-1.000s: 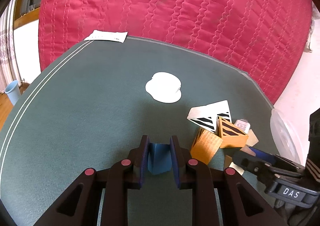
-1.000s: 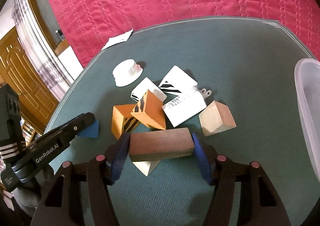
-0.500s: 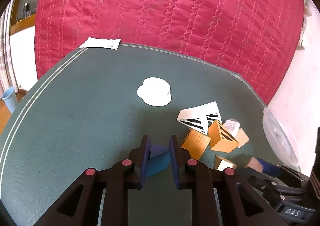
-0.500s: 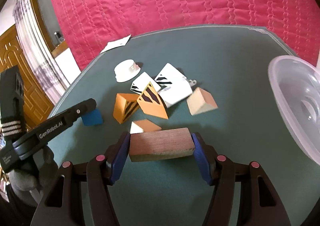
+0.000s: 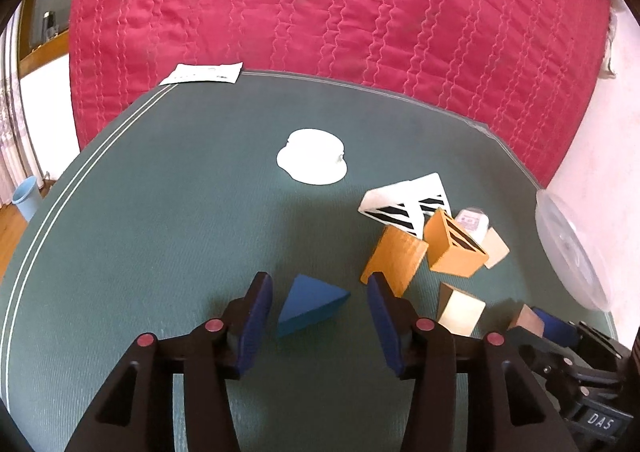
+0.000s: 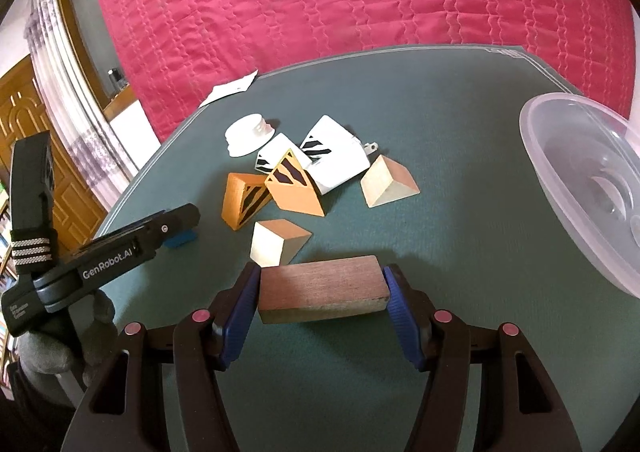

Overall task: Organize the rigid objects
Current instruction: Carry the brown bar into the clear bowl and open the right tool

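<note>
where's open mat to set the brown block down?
Bare mat lies between the block pile and the clear bowl, and behind the pile up to the mat's far edge. More open mat left of the white cap. Crowded: the striped wedges with the pale wedges around them, ahead of the brown block.
</note>
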Motion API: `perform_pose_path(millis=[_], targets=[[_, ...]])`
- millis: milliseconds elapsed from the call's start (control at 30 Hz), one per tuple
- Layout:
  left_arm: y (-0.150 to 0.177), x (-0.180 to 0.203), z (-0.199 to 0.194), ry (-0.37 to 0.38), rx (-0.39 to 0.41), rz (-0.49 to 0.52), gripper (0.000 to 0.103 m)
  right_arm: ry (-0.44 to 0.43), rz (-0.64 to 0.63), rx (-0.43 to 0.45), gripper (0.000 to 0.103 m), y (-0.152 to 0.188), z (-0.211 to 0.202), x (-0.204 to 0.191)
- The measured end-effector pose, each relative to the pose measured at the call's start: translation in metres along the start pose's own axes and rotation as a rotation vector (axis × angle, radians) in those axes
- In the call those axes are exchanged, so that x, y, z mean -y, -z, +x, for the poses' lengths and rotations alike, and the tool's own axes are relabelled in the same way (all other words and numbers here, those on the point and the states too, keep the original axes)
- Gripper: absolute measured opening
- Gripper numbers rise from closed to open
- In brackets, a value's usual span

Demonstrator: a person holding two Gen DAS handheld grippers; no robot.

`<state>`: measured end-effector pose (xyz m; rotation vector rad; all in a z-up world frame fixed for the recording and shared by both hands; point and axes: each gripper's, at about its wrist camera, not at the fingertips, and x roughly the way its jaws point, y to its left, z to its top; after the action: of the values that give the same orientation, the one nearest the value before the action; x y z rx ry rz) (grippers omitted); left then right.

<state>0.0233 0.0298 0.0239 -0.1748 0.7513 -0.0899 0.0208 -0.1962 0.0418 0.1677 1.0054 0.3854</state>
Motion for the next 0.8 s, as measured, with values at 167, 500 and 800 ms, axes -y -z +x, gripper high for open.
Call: perform_pose_path(millis=[167,500,800], targets=[[0.003,-0.003,0.001,0.014,-0.023,-0.004,0.054,-0.017,0.006,0.007,0.063,0.001,-0.003,0.003],[0.004,0.004,0.008,-0.035,-0.057,0.030,0.024,-0.029,0.006,0.019,0.063,0.001,-0.004,0.003],[0.010,0.007,-0.007,-0.032,-0.009,0.040,0.022,-0.036,0.028,0.049,0.063,0.000,-0.015,0.006]])
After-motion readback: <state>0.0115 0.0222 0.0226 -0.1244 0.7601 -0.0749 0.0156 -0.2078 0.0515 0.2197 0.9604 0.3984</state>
